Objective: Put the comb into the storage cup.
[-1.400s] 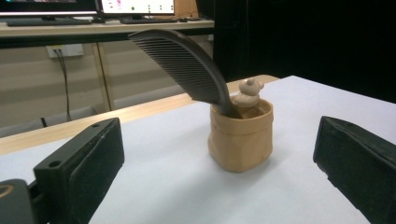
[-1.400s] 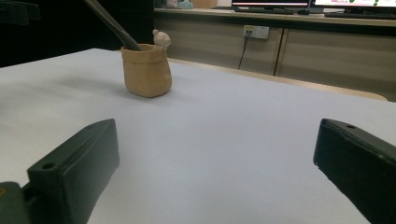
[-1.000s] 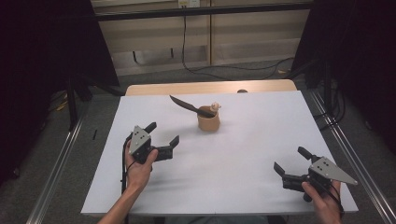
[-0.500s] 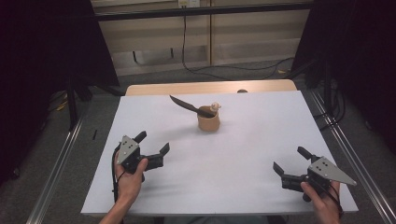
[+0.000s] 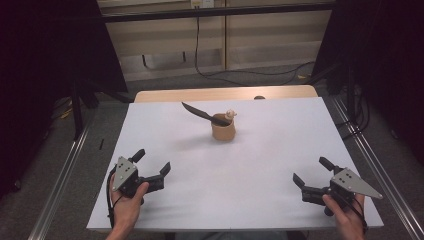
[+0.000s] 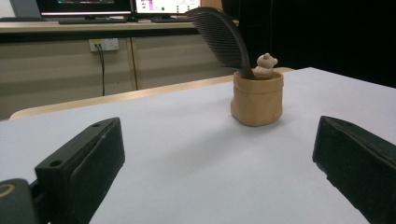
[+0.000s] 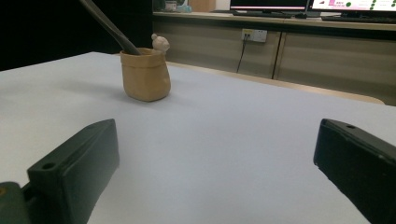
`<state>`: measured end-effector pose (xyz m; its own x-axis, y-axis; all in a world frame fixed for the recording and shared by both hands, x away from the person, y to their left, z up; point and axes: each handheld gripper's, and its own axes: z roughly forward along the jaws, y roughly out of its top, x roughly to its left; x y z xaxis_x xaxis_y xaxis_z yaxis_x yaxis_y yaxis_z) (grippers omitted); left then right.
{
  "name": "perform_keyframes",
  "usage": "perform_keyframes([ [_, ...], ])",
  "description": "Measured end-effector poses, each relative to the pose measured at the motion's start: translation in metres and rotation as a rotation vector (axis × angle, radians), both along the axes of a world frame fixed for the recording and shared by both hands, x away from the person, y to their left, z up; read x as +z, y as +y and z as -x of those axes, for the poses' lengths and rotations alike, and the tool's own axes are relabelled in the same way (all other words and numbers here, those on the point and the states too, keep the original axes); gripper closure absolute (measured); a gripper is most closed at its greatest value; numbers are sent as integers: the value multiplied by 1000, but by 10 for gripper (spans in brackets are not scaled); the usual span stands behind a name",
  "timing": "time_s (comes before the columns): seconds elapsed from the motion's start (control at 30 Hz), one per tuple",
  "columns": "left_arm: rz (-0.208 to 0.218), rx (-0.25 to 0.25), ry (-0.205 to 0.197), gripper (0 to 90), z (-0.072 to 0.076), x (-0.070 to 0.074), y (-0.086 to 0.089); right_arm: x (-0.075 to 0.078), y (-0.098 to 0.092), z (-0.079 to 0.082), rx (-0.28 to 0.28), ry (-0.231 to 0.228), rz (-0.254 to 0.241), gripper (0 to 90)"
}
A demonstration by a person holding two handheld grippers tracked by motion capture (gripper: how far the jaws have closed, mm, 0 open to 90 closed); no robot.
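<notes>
Desk: big white top (image 5: 250, 170), w/ a wood edge at the far side.
Cup: small tan cup (image 5: 223, 129), like a little soft bag. It stands upright on the desk, near the middle, a bit toward the far side. Also seen in left gripper view (image 6: 257, 99) & right gripper view (image 7: 145, 74).
Comb: dark comb (image 5: 200, 114) stuck in the cup. It leans up & out to the left in the high view. Teeth show well in left gripper view (image 6: 220, 35).
Toy: tiny pale bear (image 5: 230, 114) peeks over the cup's rim, right next to the comb. In left gripper view (image 6: 265, 65) it sits at the right of the comb.
Left gripper: (image 5: 151, 165) down by the near left corner of the desk, held in the person's left hand (image 5: 127, 205). Jaws spread wide apart, nothing between them. It points at the cup but is well apart from it.
Right gripper: (image 5: 311, 172) down by the near right corner, held in the right hand (image 5: 345, 215). Jaws spread wide too, nothing in them. Grey three-corner plate on top. Well apart from the cup.
Cup vs. grippers: cup sits between the 2 grippers & farther back; neither one touches it.
Back of room: tan cupboards w/ a wall plug (image 6: 103, 45) & a black cord hanging down; screens on top, seen in both gripper views.
Floor: grey, w/ metal rails on both sides of the desk.
</notes>
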<state>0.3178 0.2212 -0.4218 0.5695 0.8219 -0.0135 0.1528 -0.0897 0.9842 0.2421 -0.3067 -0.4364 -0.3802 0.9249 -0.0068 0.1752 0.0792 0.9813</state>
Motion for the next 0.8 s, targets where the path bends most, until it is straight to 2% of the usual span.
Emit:
perform_keyframes([
  [0.07, -3, 5, -1, 24, 4, -1, 3, 0, 0, 0, -6, -1, -7, 0],
  [0.23, 22, 17, 7, 25, 14, -3, 7, 0, 0, 0, -4, -2, 4, 0],
  [0.27, 4, 15, 6, 25, 16, -4, 8, 0, 0, 0, -4, -2, 5, 0],
  [0.37, -10, 17, 9, 25, 20, -5, 11, 0, 0, 1, -4, -2, 5, 0],
  [0.4, -1, 22, 8, 26, 21, -6, 11, 0, 0, 1, -4, -2, 4, 0],
  [0.6, -13, 44, 13, 27, 29, -10, 18, 0, 0, 1, -6, 1, 4, 0],
  [0.67, -11, 65, 14, 27, 32, -11, 19, 0, 0, 1, -5, 2, 5, 0],
  [0.73, 9, 88, 30, 26, 36, -11, 20, 0, 0, 2, -5, 1, 5, 0],
  [0.8, 2, 76, 33, 25, 39, -13, 19, 0, 1, 2, -15, -6, 4, 1],
])
